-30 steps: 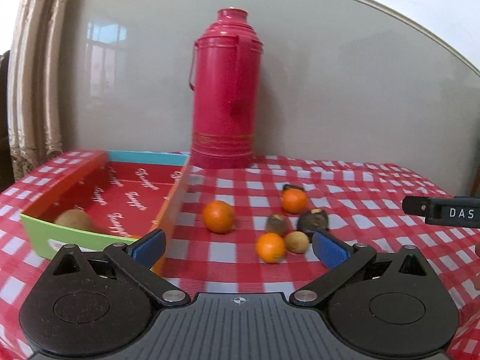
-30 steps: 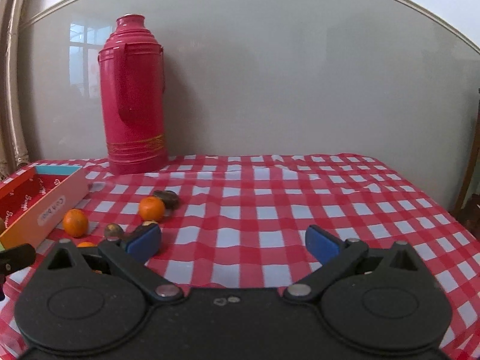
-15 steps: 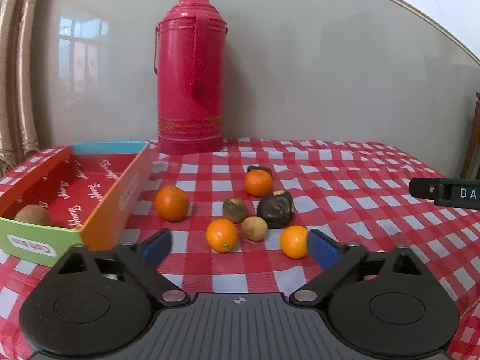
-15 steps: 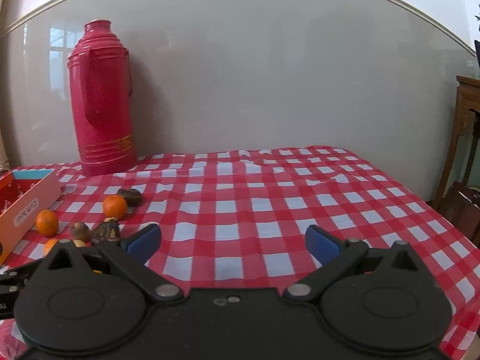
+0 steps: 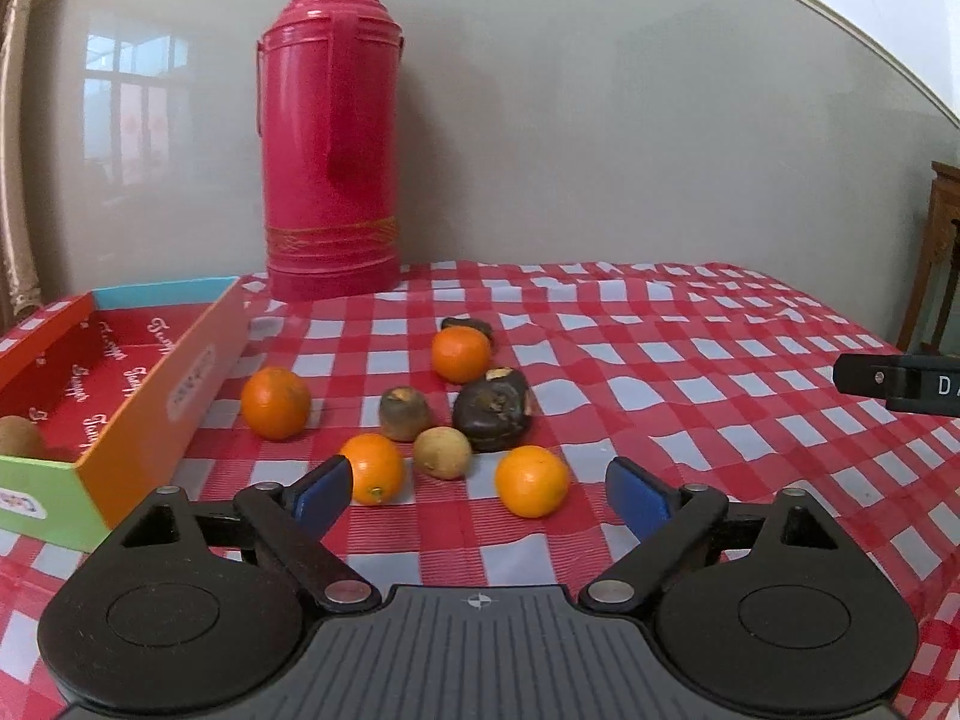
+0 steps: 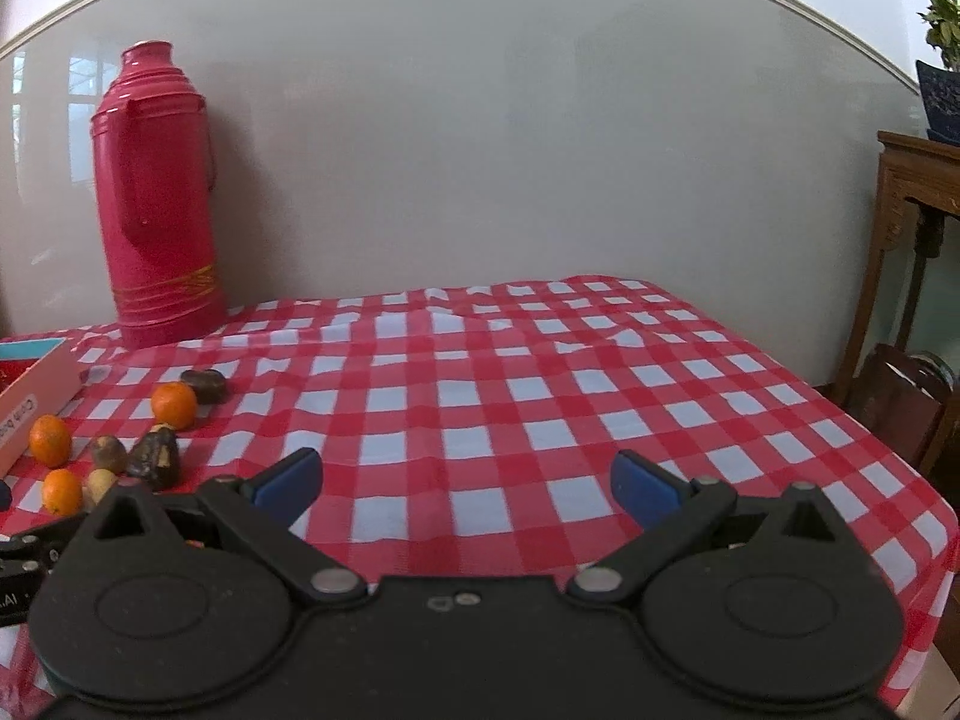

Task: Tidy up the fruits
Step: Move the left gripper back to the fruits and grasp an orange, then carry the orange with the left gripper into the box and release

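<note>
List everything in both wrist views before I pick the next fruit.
Round orange fruits: four, orange, loose on the cloth right of the box.
Dark shrivelled fruits: two, blackish brown, mid-cluster and behind the far orange.
Small brownish fruits: two, tan and olive-brown, cluster centre.
Brown fruit in box: one, near corner.
Open cardboard box: one, orange, green and blue walls, red inside, left.
Tall plastic thermos: one, red, against the wall.
Checked tablecloth: one, red and white.
Wooden side table: one, brown, far right.
Left gripper: open, above the nearest fruits.
Right gripper: open, over bare cloth.
</note>
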`<action>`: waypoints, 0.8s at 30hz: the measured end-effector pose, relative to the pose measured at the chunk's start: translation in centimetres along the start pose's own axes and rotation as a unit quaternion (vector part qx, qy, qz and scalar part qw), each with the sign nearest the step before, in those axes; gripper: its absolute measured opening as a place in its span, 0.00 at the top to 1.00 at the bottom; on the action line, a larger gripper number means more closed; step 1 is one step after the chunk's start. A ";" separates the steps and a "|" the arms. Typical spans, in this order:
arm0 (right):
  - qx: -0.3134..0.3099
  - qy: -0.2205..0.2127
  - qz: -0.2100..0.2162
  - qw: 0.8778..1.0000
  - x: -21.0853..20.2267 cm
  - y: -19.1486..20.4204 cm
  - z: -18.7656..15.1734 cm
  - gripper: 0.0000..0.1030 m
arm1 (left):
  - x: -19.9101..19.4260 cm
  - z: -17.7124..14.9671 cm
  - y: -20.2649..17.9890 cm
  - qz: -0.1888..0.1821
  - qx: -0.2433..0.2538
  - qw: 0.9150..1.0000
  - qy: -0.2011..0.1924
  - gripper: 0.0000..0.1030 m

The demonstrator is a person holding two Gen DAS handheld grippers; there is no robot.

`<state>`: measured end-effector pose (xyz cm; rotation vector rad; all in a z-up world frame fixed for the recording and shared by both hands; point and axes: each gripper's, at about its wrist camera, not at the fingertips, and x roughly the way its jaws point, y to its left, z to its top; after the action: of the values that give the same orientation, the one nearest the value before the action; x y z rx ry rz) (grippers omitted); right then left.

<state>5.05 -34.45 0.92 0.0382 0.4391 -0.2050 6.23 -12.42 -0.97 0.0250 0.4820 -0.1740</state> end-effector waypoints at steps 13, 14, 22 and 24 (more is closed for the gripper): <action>0.013 0.014 -0.027 0.999 0.8 -1.8 -0.5 0.06 | 3.2 0.1 -1.8 -0.005 0.008 0.999 0.043 0.43; 0.016 0.017 -0.031 0.999 0.9 -2.0 -0.6 0.06 | 3.4 0.2 -1.9 -0.004 0.007 0.999 0.044 0.44; 0.028 0.027 -0.049 0.998 1.5 -3.3 -0.9 0.06 | 4.6 0.3 -2.4 -0.008 -0.002 0.998 0.058 0.68; 0.032 0.029 -0.051 0.998 1.5 -3.6 -1.0 0.06 | 4.3 0.4 -2.5 -0.010 -0.001 0.999 0.049 0.68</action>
<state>5.23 -38.13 -0.62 0.0849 0.4927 -0.3184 9.72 -15.57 -2.56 0.0262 0.5798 -0.1926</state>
